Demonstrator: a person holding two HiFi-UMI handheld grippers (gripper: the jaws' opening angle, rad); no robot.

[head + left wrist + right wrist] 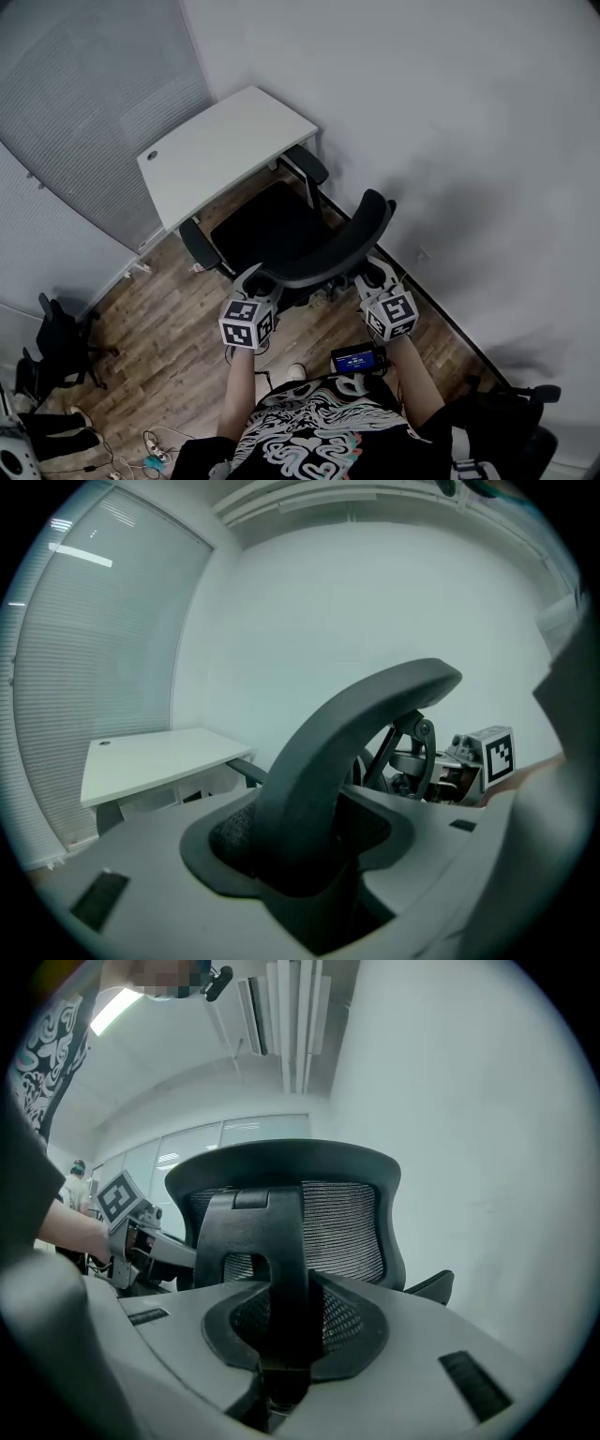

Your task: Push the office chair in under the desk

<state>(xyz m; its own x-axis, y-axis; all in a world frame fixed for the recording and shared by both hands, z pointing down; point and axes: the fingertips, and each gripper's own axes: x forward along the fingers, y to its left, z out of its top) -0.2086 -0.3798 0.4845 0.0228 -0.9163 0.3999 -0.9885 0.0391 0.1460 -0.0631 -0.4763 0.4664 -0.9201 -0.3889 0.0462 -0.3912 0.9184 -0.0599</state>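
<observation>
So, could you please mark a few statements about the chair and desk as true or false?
The office chair sits fully under the desk: false, its seat stands out in front.
The left hand-held gripper and right hand-held gripper both clamp the backrest: true.
The desk top is black: false, it is white.
The floor is wood-patterned: true.

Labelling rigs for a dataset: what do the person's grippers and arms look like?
The left gripper and right gripper have pale grey curved jaws, each bearing a white cube with black square markers. Short-sleeved black shirt with white swirls.
</observation>
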